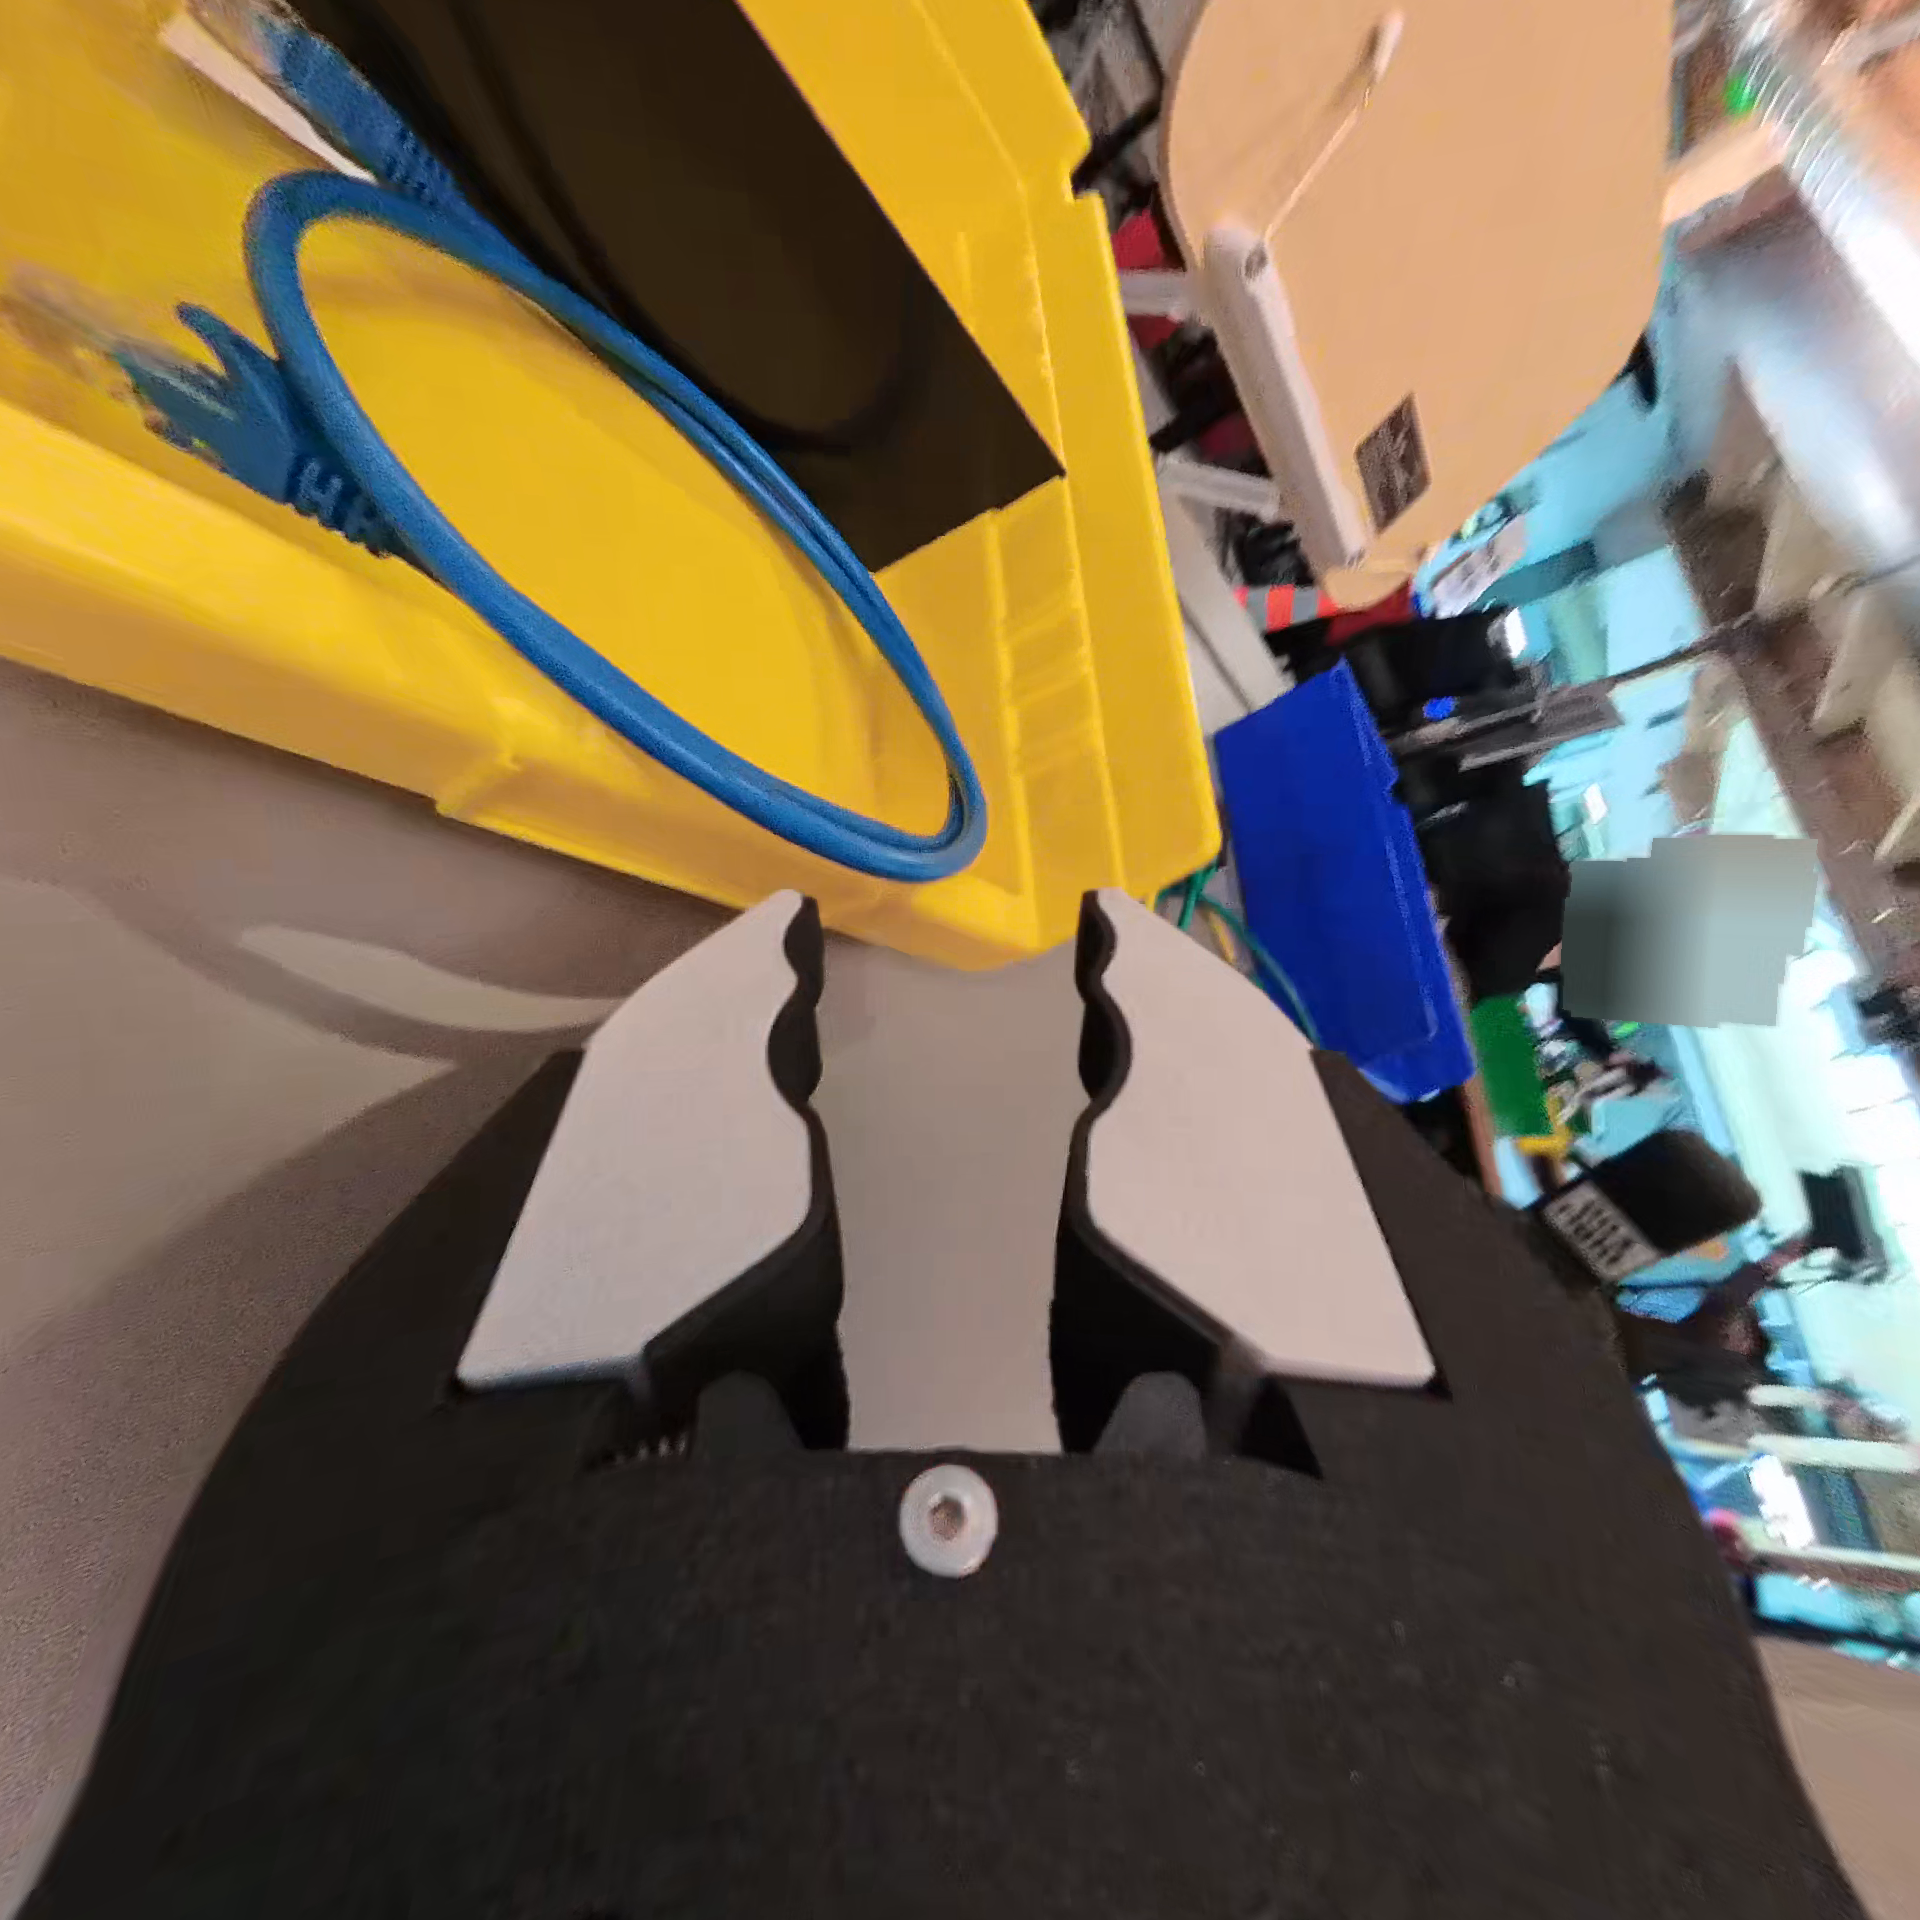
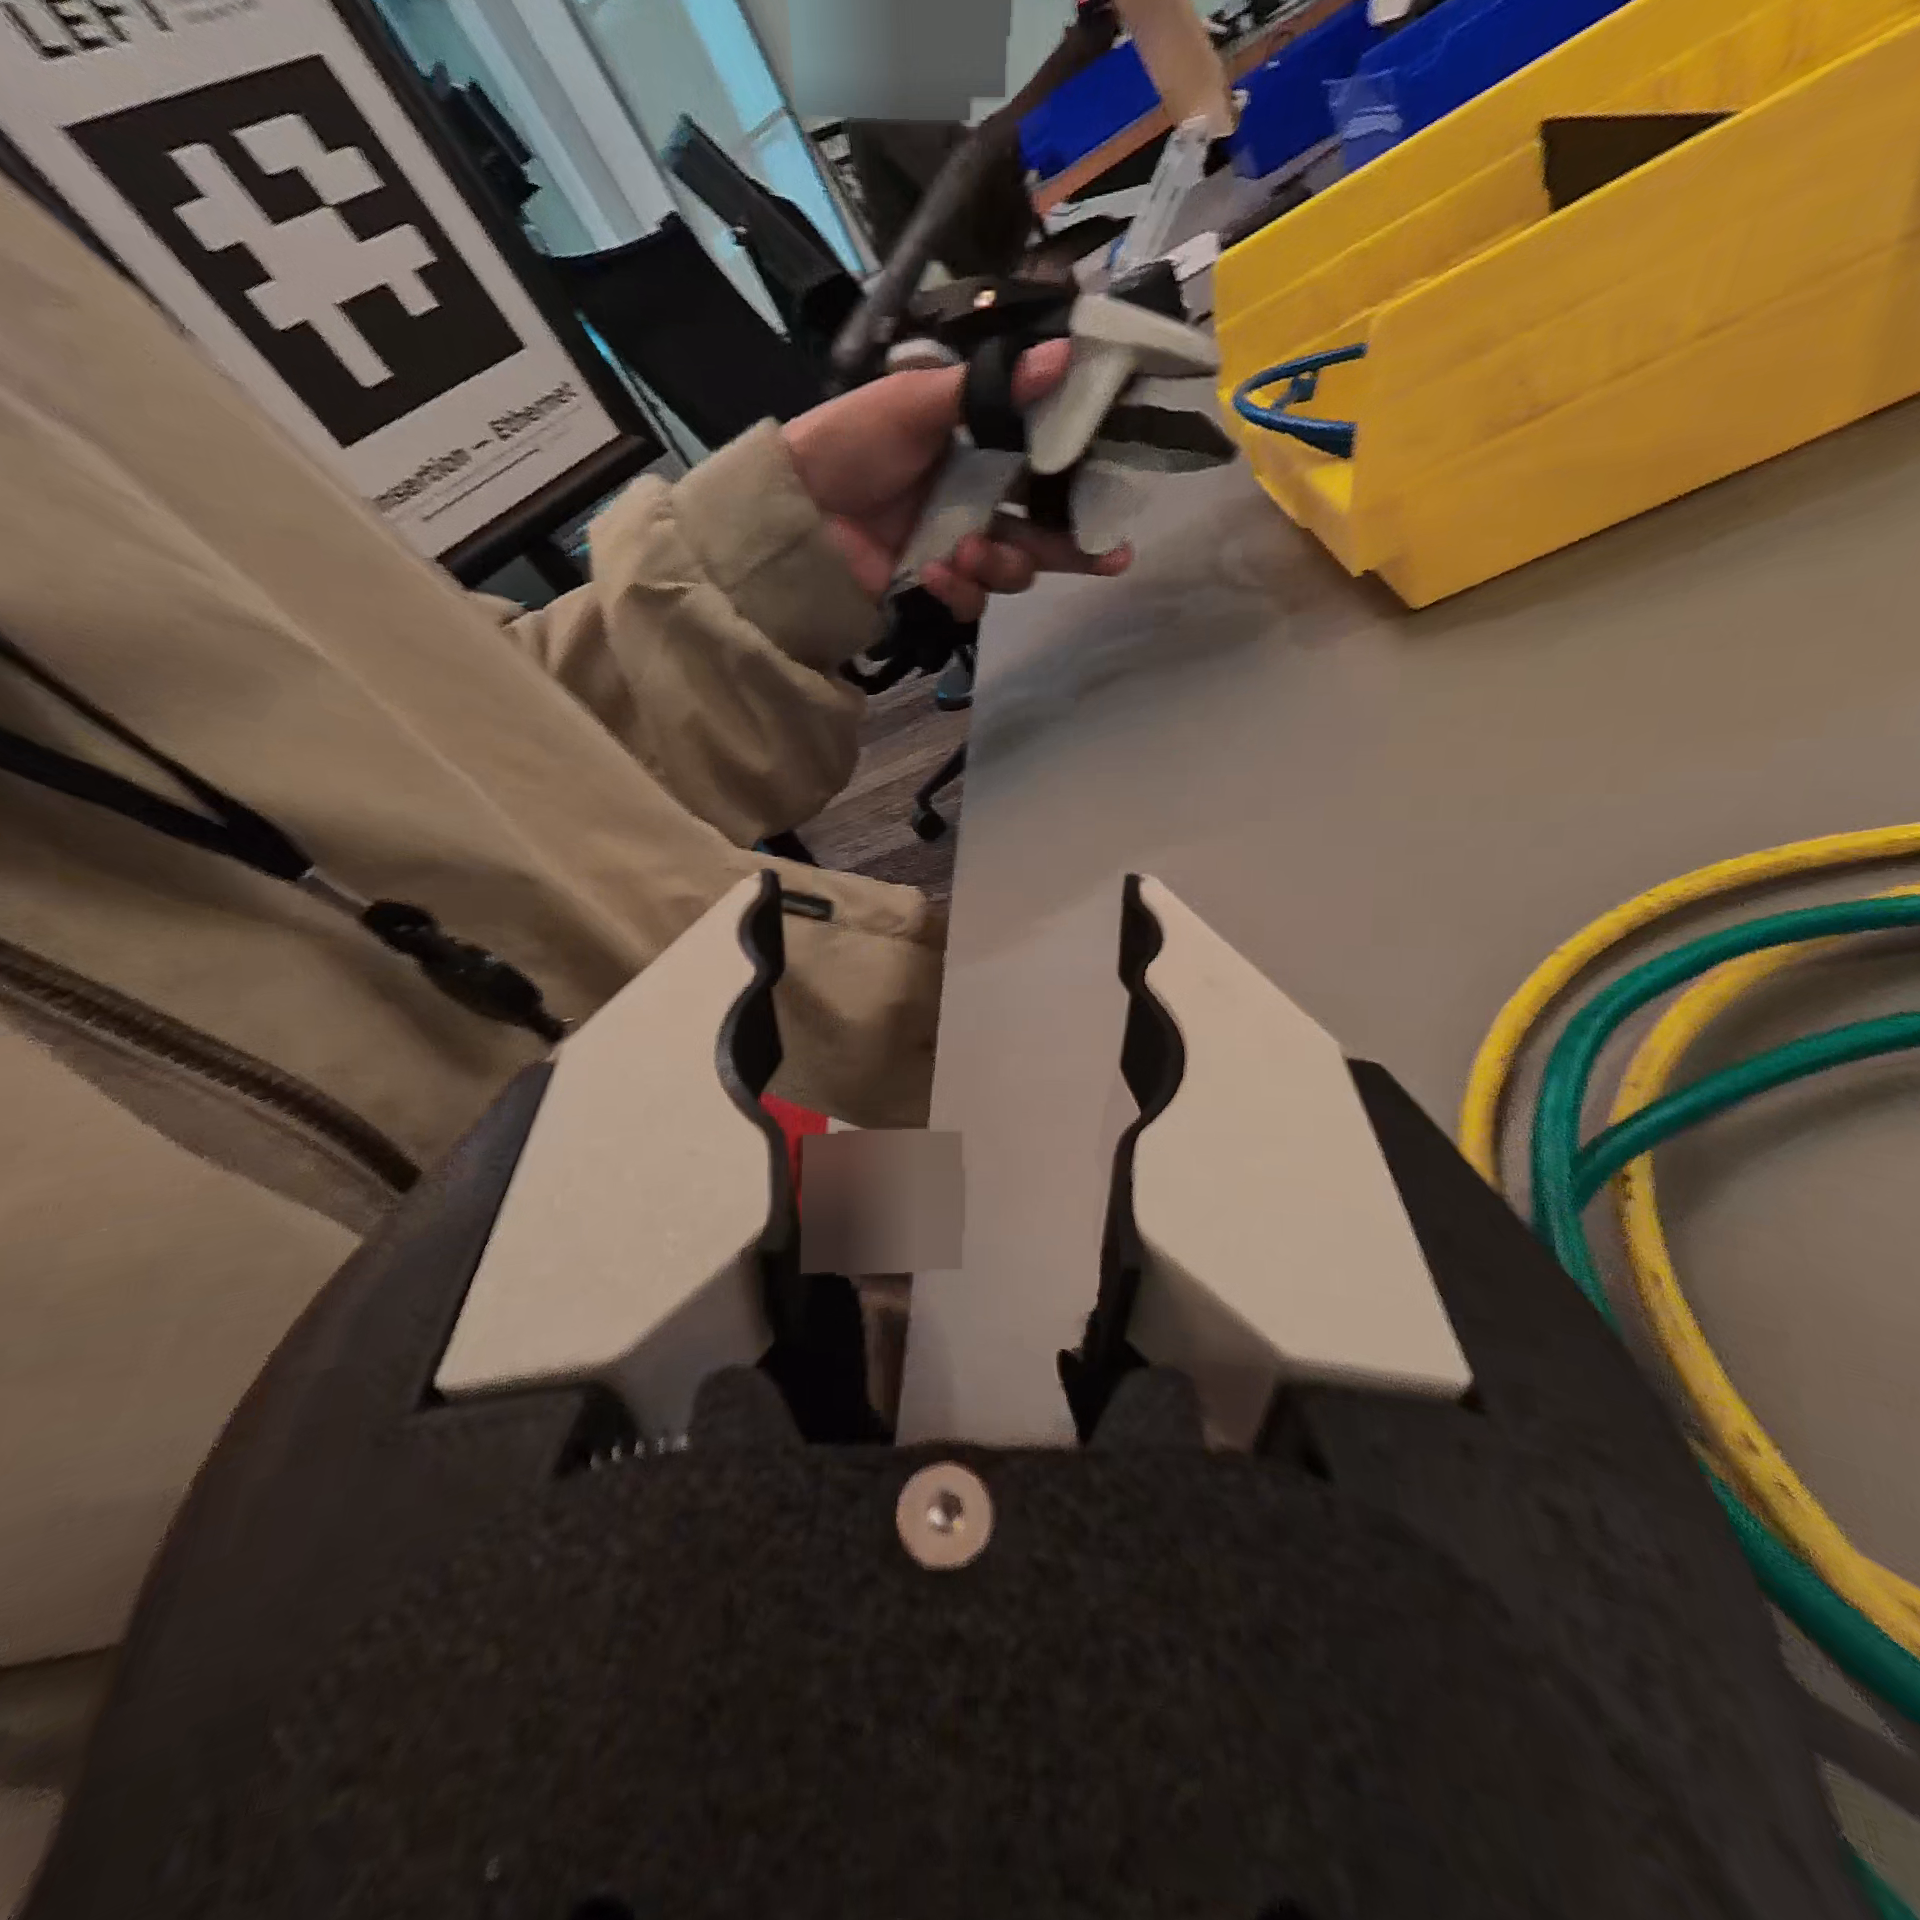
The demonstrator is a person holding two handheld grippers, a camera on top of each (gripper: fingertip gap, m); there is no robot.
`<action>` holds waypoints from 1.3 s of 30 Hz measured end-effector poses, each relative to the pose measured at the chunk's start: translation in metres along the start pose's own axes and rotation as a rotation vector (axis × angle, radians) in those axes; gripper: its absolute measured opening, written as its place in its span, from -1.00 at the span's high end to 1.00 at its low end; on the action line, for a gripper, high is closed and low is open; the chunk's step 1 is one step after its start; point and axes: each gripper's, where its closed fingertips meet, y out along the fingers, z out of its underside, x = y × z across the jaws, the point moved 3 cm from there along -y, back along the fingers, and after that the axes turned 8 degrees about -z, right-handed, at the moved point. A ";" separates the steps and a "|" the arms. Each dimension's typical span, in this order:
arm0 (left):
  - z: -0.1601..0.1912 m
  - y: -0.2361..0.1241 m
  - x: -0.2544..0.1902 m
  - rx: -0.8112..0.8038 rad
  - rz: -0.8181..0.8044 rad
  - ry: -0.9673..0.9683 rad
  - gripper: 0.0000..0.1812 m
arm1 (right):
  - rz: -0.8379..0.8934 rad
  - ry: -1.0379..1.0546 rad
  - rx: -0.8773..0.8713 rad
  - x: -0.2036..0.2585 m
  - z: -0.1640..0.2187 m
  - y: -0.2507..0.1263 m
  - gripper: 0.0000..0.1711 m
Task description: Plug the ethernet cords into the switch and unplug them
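Both claws are spread apart and hold nothing. The left claw sits just below the yellow bin with the blue cord inside. Yellow cord and green cord lie right of the right claw.

Both wide-angle views are bright and evenly lit, bending straight lines near the edges. The left wrist view smears the coiled blue ethernet cord and the background room, while the smooth grey worktop shows pale glare and soft shadows.
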 end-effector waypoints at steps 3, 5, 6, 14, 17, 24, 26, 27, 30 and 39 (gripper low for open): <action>-0.005 0.009 0.005 -0.028 -0.003 -0.095 0.45 | -0.028 -0.001 0.011 0.005 0.003 -0.002 0.24; -0.007 0.013 0.009 -0.038 -0.024 -0.121 0.52 | -0.033 0.013 0.020 0.003 0.007 -0.005 0.24; -0.010 0.014 0.012 -0.050 -0.036 -0.132 0.59 | -0.038 0.024 0.025 0.003 0.008 -0.006 0.24; -0.023 0.015 0.019 -0.102 -0.010 -0.200 0.93 | -0.092 0.095 0.067 0.004 0.018 -0.007 0.24; -0.026 0.010 0.000 -0.126 0.026 -0.089 0.94 | -0.096 0.098 0.075 0.003 0.019 -0.005 0.24; -0.042 -0.050 -0.079 -0.269 0.311 0.198 0.94 | -0.037 0.084 -0.017 -0.004 0.003 -0.015 0.27; -0.037 -0.069 -0.109 -0.260 0.391 0.312 0.94 | -0.008 0.067 -0.065 -0.007 -0.005 -0.020 0.28; -0.033 -0.076 -0.122 -0.240 0.429 0.356 0.94 | 0.008 0.056 -0.091 -0.009 -0.010 -0.023 0.28; -0.016 -0.095 -0.162 -0.179 0.626 0.384 0.94 | 0.057 0.028 -0.142 -0.013 -0.019 -0.031 0.28; 0.072 -0.034 -0.147 0.351 0.689 0.140 0.94 | 0.174 -0.011 -0.358 -0.020 -0.046 -0.073 0.29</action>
